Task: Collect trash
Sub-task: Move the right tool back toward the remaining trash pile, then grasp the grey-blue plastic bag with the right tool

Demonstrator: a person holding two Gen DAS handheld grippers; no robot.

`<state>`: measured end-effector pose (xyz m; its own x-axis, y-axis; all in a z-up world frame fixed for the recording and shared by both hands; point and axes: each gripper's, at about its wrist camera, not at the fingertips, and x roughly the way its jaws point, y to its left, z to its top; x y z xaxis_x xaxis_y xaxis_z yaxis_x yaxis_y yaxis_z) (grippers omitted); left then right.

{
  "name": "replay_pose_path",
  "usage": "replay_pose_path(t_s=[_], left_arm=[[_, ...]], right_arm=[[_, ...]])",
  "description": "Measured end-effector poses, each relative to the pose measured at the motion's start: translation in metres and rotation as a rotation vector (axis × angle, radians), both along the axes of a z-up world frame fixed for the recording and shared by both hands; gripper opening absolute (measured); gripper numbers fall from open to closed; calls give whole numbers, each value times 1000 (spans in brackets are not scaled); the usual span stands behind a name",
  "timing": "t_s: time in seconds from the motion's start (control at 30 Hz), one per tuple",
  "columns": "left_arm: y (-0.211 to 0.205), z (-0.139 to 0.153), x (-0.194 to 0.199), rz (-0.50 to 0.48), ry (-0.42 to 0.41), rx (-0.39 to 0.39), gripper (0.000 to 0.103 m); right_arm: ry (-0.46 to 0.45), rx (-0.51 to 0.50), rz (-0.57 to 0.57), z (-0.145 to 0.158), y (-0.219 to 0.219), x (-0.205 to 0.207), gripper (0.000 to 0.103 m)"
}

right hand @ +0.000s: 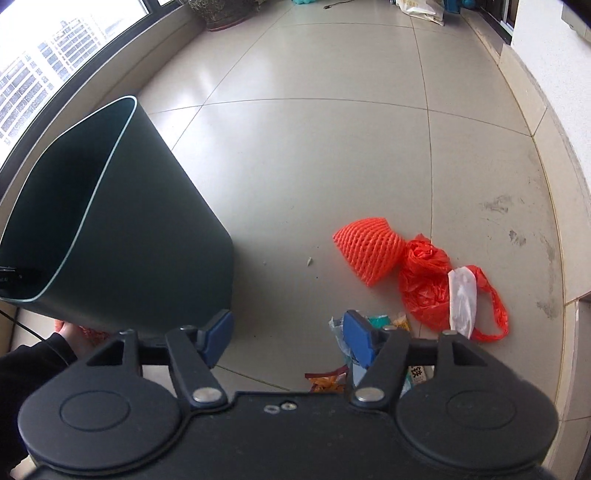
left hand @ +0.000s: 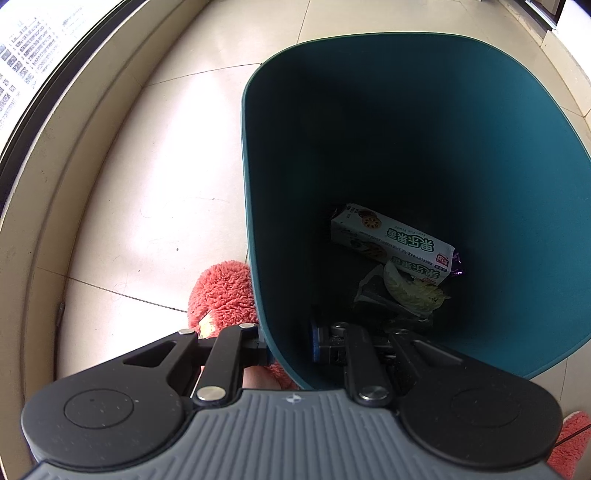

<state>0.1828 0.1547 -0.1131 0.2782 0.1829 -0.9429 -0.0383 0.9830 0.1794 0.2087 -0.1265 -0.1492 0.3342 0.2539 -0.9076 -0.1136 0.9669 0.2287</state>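
Observation:
My left gripper (left hand: 290, 341) straddles the near rim of the dark green bin (left hand: 424, 110), one finger outside and one inside, shut on the wall. Inside the bin lie a white biscuit box (left hand: 393, 242) and crumpled wrappers (left hand: 406, 295). In the right wrist view the bin (right hand: 140, 236) stands tilted at left. My right gripper (right hand: 286, 339) is open and empty above the floor. An orange foam fruit net (right hand: 367, 251), a red plastic bag (right hand: 428, 288) with a white scrap (right hand: 461, 299), and several snack wrappers (right hand: 373, 325) lie on the tiles.
Pink fluffy slippers (left hand: 221, 291) show beside the bin. A window ledge (left hand: 48, 206) curves along the left. A white wall (right hand: 554, 110) bounds the right side. A plant pot (right hand: 218, 14) and bags stand far back.

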Motion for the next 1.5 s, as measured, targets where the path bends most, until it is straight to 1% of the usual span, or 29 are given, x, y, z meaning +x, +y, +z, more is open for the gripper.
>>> replay_pose_path(t_s=[0.07,0.17,0.3,0.4,0.57,0.67,0.73,0.8,0.87,1.1,1.17,1.23,1.5], left_arm=[[0,0,0,2,1,-2,16],[1,0,0,2,2,-6,16],[2,0,0,1,5,-13,16],[3,-1,1,0,5,-14,16],[6,-2,1,-1,13,-29,16],[7,-2,2,0,15,-33,16],[7,-3,2,-4,16,-30,16],[7,-4,3,-4,21,-31,16],[7,-5,3,-4,23,-31,16],[6,-9,5,-12,30,-25,16],[5,-10,5,-15,30,-19,16],[5,-10,5,-17,30,-18,16],[1,-13,4,-22,31,-7,16]], right_arm=[[36,3,-16,-21,-4,-1,76],[87,15,-62,-51,-14,0,78],[150,19,-160,-85,-30,5,78],[190,33,-217,-106,-42,5,75],[226,38,-296,-130,-57,5,73],[251,38,-324,-145,-63,5,71],[270,27,-314,-153,-64,3,71],[284,-4,-302,-160,-63,2,70],[295,-18,-309,-164,-65,0,66],[313,-10,-330,-173,-72,-5,58],[311,-6,-339,-172,-71,-4,50],[308,-8,-343,-172,-69,-3,45],[274,-35,-337,-153,-62,0,43]])
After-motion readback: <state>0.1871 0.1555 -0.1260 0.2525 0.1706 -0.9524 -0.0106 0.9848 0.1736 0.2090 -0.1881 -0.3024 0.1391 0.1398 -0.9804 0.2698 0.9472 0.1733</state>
